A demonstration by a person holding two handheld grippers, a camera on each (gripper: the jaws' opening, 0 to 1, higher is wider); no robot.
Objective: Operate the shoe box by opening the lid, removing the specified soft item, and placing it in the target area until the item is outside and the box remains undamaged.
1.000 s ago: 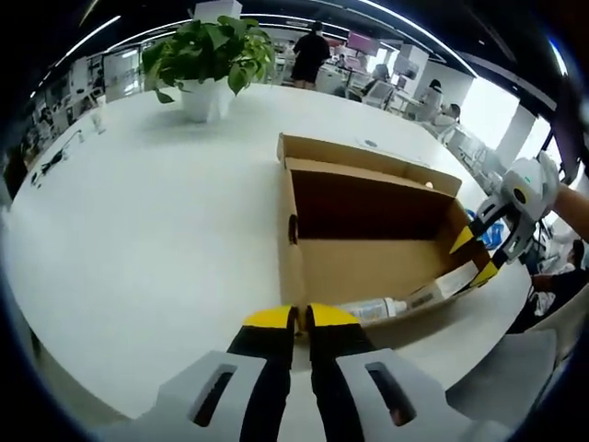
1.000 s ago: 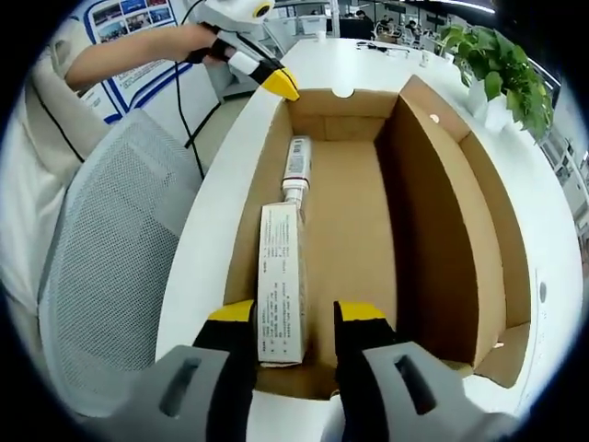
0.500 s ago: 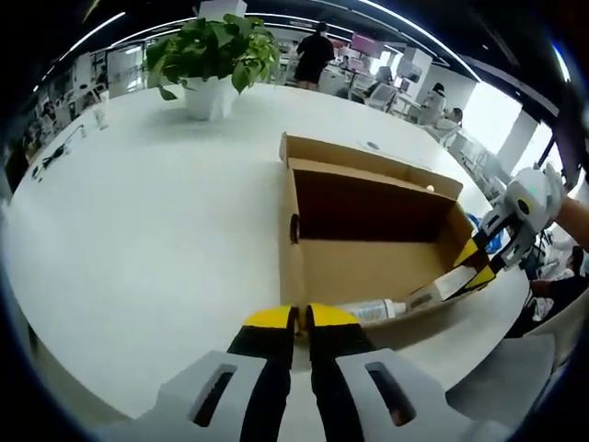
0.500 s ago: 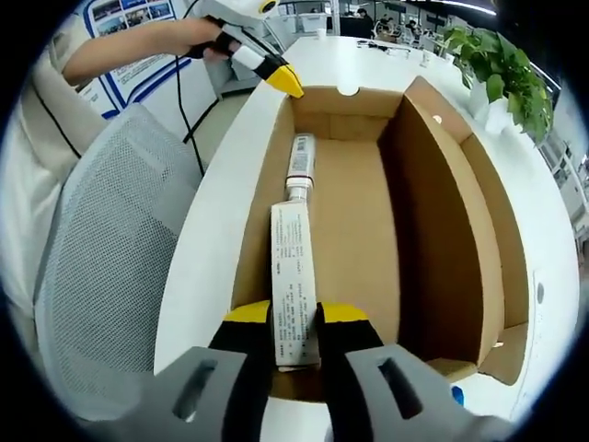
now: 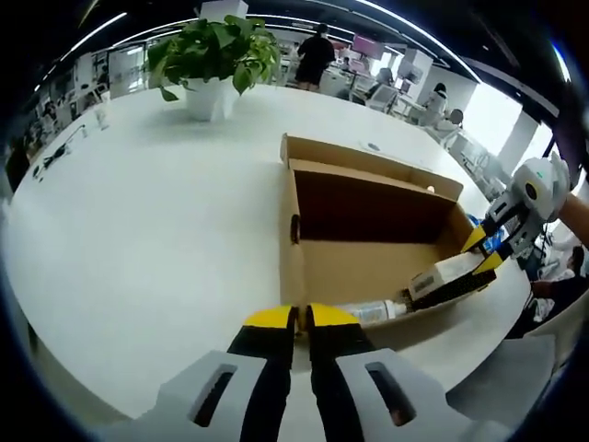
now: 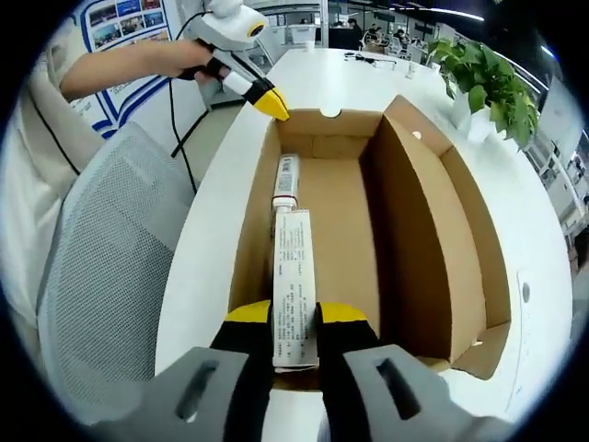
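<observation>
Small white carton (image 6: pixel 293 276): pinched at its near end between the right gripper (image 6: pixel 294 318) fingers, far end lifted and reaching out over the floor of the shoe box (image 6: pixel 340 221). From the left gripper view, carton (image 5: pixel 446 273) sits level with the box's front wall, tilted, not yet clear of it. Tube (image 6: pixel 286 177) lies on the box floor along the same wall, just beyond the carton's far end, loose.

Lid open, folded back on the far side of the box (image 5: pixel 368 212). Box walls look undamaged.

Left gripper (image 5: pixel 290 318): fingers closed together on nothing, tips at the box's near corner; whether pressing the wall, cannot tell. Same gripper (image 6: pixel 262 97) seen at the box's far corner in the right gripper view.

Step in hand, by judgement: removal, lift phase. Which of carton or tube counts as the soft item, cannot tell.

Next move needs: raise carton above the box wall, avoid dragging the cardboard, carry out over the bench (image 5: pixel 138 212), set down beside the box. Potted plant (image 5: pixel 210 57) well beyond the box.
</observation>
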